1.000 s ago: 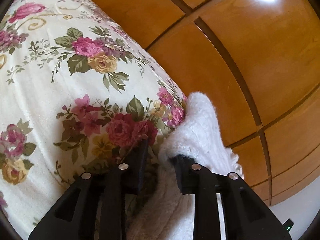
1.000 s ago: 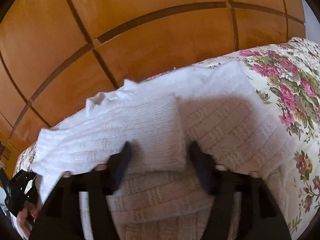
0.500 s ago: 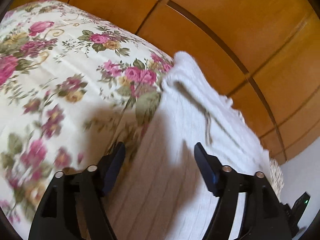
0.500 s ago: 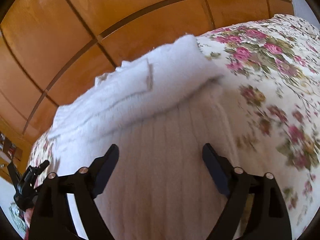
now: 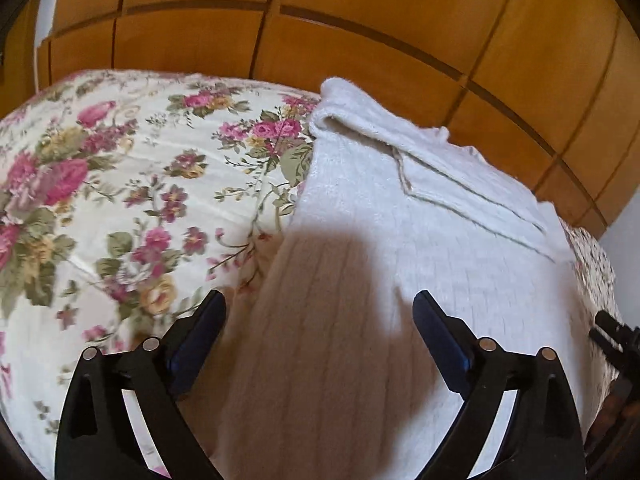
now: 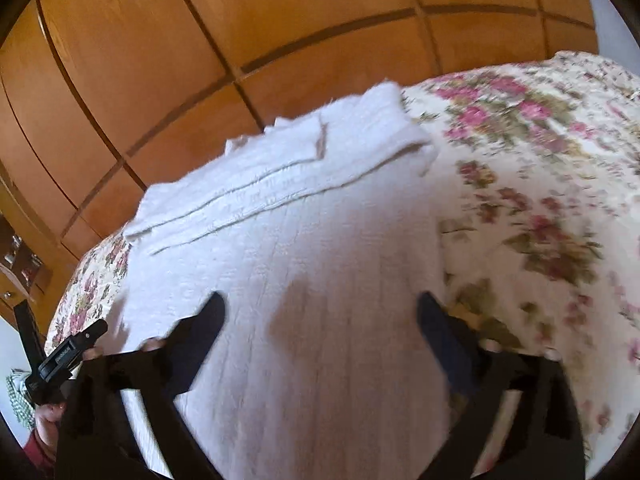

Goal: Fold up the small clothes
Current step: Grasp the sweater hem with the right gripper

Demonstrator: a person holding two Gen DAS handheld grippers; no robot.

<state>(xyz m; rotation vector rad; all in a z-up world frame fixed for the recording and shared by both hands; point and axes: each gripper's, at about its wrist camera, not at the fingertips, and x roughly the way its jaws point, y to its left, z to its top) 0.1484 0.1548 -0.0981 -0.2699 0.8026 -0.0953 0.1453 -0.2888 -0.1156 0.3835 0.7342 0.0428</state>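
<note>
Left wrist view: left gripper [image 5: 318, 310] let go, its fingers just spreading wide; right gripper [image 6: 320, 312] narrowed slightly, empty. Ribbed white knit sweater [image 5: 420, 216] lies folded on floral bedspread [image 5: 120, 184].

The wooden wardrobe doors [image 5: 360, 32] stand as a wall just behind the bed's far edge. The white knit sweater [image 5: 400, 240] lies flat on the floral bedspread [image 5: 120, 184], whose broad bare stretch beside it offers open room.
</note>
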